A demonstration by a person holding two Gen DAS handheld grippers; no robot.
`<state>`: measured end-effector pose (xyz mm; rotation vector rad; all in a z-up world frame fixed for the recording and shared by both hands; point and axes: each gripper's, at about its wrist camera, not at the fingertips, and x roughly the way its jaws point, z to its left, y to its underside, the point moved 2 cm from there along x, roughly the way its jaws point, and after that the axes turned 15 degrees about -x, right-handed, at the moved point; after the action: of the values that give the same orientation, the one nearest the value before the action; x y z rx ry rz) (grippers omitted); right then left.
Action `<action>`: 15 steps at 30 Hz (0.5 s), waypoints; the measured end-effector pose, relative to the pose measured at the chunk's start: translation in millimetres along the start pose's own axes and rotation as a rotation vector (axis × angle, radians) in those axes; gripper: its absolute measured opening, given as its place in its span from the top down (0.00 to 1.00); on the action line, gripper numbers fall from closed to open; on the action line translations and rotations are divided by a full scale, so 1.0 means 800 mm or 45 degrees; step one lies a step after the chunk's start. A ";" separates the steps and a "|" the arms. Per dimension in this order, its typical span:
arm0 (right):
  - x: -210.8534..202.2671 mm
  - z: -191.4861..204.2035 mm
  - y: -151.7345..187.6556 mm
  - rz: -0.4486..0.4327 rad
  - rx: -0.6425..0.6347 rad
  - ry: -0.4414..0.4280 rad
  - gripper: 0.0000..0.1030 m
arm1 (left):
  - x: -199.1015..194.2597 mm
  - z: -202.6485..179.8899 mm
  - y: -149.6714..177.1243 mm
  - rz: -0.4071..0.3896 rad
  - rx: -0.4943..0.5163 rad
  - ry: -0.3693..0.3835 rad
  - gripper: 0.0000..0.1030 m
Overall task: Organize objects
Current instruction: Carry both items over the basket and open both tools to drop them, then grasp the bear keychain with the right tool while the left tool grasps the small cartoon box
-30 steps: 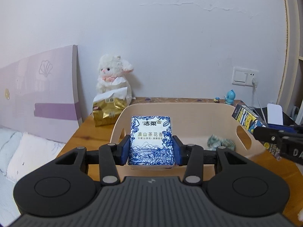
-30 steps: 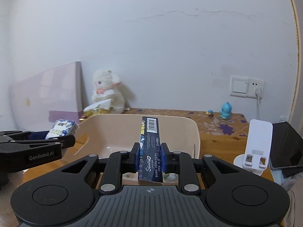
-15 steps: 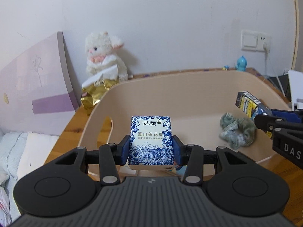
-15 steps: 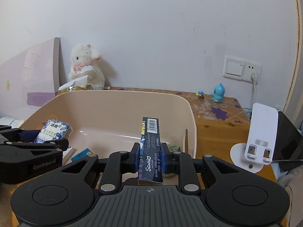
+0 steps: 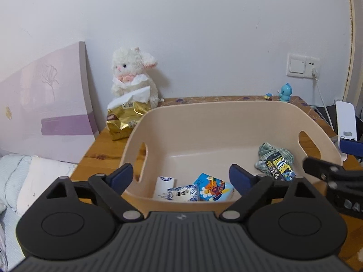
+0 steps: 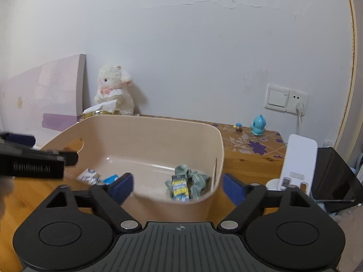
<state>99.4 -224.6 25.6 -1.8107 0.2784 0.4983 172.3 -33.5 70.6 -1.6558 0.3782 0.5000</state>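
Observation:
A beige plastic basket (image 5: 204, 113) (image 6: 149, 127) stands on the wooden table. In it lie the blue-and-white tissue pack (image 5: 182, 193) (image 6: 88, 175), a cartoon tissue pack (image 5: 213, 187), a white card (image 5: 164, 184), a green scrunchie (image 5: 267, 156) (image 6: 197, 180) and the dark narrow box (image 5: 280, 166) (image 6: 180, 188) resting on the scrunchie. My left gripper (image 5: 181, 178) is open and empty over the basket's near rim. My right gripper (image 6: 177, 185) is open and empty over the basket's right near corner. Each gripper shows in the other's view.
A white plush lamb (image 5: 133, 77) and a gold tissue bag (image 5: 126, 117) stand behind the basket on the left, beside a pink board (image 5: 45, 95). A blue figurine (image 6: 257, 125), a white phone stand (image 6: 297, 163) and a dark tablet (image 6: 333, 176) are at the right.
Both grippers have opened. The blue-and-white tissue pack and the dark narrow box dropped into the basket. Both grippers have pulled back and up from the basket.

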 end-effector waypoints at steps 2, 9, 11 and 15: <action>-0.011 -0.002 0.008 0.006 0.003 -0.009 0.05 | -0.012 0.005 0.001 -0.003 -0.004 0.001 0.09; -0.023 -0.006 0.039 0.089 -0.040 0.002 0.00 | -0.028 0.020 0.026 0.056 -0.014 -0.002 0.05; -0.017 -0.008 0.051 0.129 -0.051 0.009 0.00 | -0.029 0.024 0.036 0.074 -0.019 0.002 0.05; 0.003 -0.011 0.079 0.198 -0.033 -0.001 0.00 | -0.027 0.025 0.059 0.134 -0.007 0.015 0.05</action>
<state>76.0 -250.9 -27.3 -1.8221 0.4160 0.6142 127.3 -21.0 40.4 -1.6510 0.4750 0.5701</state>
